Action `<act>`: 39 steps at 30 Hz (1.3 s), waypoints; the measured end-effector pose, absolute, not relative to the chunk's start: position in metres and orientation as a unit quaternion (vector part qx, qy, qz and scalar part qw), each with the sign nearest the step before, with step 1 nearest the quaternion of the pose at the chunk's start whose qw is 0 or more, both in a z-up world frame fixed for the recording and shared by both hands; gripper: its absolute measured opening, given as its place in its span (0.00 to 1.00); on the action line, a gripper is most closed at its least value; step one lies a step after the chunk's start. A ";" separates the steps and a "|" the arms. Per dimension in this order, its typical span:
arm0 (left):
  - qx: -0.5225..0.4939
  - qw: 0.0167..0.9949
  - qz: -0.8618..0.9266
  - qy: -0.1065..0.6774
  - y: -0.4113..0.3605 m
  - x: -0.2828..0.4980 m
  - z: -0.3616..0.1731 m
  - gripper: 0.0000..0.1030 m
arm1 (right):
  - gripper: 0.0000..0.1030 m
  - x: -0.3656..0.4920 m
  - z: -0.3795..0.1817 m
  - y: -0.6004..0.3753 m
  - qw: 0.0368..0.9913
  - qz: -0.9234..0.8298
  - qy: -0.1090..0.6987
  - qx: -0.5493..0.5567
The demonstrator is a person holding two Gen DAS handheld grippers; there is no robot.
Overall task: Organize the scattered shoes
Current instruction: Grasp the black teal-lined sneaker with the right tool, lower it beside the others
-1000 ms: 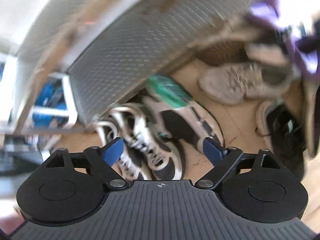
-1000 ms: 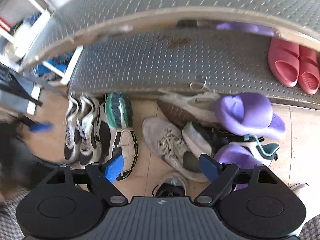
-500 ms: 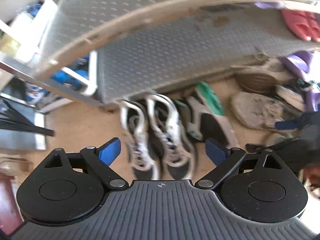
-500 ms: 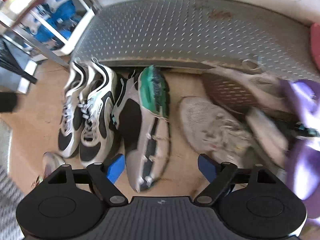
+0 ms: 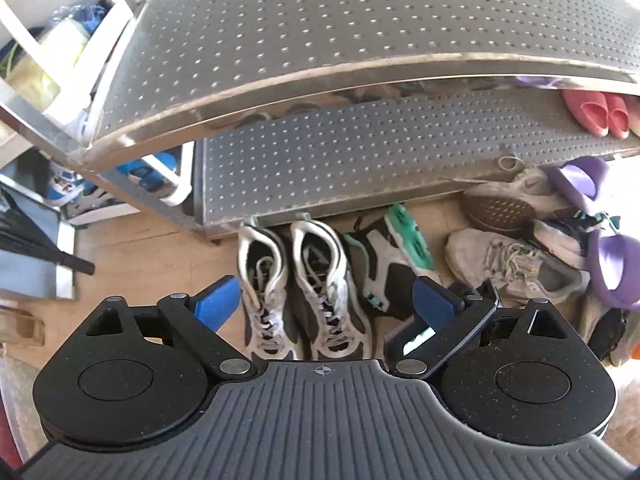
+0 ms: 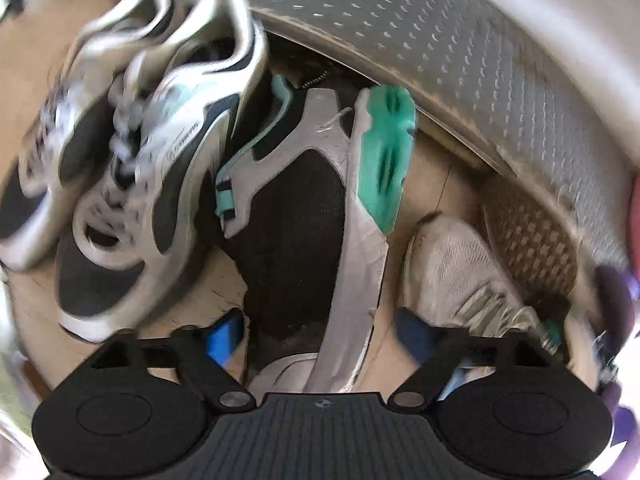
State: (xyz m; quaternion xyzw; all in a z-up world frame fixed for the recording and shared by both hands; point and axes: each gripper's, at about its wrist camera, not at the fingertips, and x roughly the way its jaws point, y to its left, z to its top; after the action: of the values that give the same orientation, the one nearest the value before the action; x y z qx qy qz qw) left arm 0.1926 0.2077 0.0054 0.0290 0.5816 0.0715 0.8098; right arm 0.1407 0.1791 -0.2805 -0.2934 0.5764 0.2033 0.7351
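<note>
A pair of black and silver sneakers [image 5: 304, 284] stands side by side on the wooden floor in front of the metal shoe rack [image 5: 360, 148]. Right of it a black, grey and teal sneaker [image 5: 388, 256] lies on its side. My left gripper [image 5: 326, 300] is open and empty, held above the pair. My right gripper [image 6: 320, 332] is open and low, its fingers on either side of the toe of the teal-soled sneaker [image 6: 320, 208]; contact is not clear. The pair [image 6: 132, 152] is blurred at its left.
A heap of shoes lies at the right: worn grey sneakers [image 5: 508, 260], purple slides [image 5: 608, 268], a dark shoe. Red slippers [image 5: 596, 112] sit on the rack's lower shelf. A white shelf unit [image 5: 80, 80] with blue items stands at the left.
My left gripper has pulled back and up and now faces the rack squarely. My right gripper has dropped down close over the teal-soled sneaker, which now fills its view.
</note>
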 end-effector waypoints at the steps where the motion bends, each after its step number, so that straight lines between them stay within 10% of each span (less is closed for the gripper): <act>1: 0.030 0.810 0.072 0.581 0.207 0.193 0.006 0.94 | 0.54 0.141 -0.278 0.178 0.739 0.200 0.577 -0.284; 9: 0.033 0.813 0.066 0.578 0.201 0.194 0.007 0.94 | 0.58 0.189 -0.276 0.049 0.661 0.222 0.673 0.245; 18: 0.041 0.814 0.062 0.576 0.191 0.197 0.007 0.94 | 0.71 0.176 -0.233 0.018 0.720 0.178 0.663 0.104; 23: 0.043 0.813 0.061 0.577 0.190 0.198 0.006 0.94 | 0.38 0.198 -0.203 0.029 0.753 0.182 0.627 0.087; 26: 0.042 0.814 0.065 0.575 0.191 0.198 0.007 0.94 | 0.37 0.212 -0.214 0.040 0.736 0.202 0.644 0.052; 32: 0.034 0.815 0.064 0.574 0.194 0.199 0.009 0.94 | 0.66 0.199 -0.231 0.069 0.704 0.278 0.638 -0.141; 39: 0.029 0.815 0.062 0.575 0.195 0.199 0.009 0.94 | 0.75 0.181 -0.276 0.079 0.677 0.280 0.652 -0.196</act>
State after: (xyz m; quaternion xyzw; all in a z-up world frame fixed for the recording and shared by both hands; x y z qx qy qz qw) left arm 0.1994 0.1953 0.0094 0.0290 0.5752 0.0625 0.8151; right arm 0.1806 0.0788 -0.2757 -0.1959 0.6524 0.2798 0.6765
